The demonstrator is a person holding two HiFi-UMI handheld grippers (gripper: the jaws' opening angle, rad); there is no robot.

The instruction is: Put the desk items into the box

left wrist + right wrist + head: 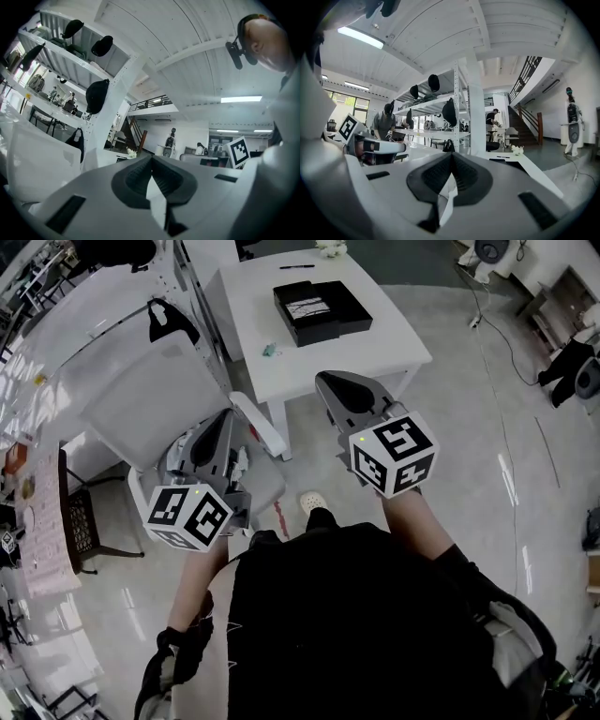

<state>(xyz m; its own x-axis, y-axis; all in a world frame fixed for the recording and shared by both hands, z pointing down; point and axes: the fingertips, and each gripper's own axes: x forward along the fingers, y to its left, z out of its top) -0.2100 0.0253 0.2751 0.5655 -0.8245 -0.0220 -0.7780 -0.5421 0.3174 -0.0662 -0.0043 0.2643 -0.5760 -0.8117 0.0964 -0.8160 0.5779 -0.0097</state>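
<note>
A black open box (321, 310) lies on the white table (384, 348) ahead of me. A small teal item (270, 351) sits near the table's left edge. A black pen (296, 266) and a small white object (330, 247) lie at the far side. My left gripper (223, 423) is held low over the white chair (150, 390), well short of the table. My right gripper (339, 385) hovers at the table's near edge. In each gripper view the jaws meet at their tips with nothing between them, for the left gripper (151, 158) and the right gripper (451, 155).
A black bag (169, 320) hangs behind the chair by a white shelf rack. Glossy floor with a cable (497, 334) runs to the right of the table. A low bench with papers (47, 521) stands at the far left. The small white object (516, 150) shows in the right gripper view.
</note>
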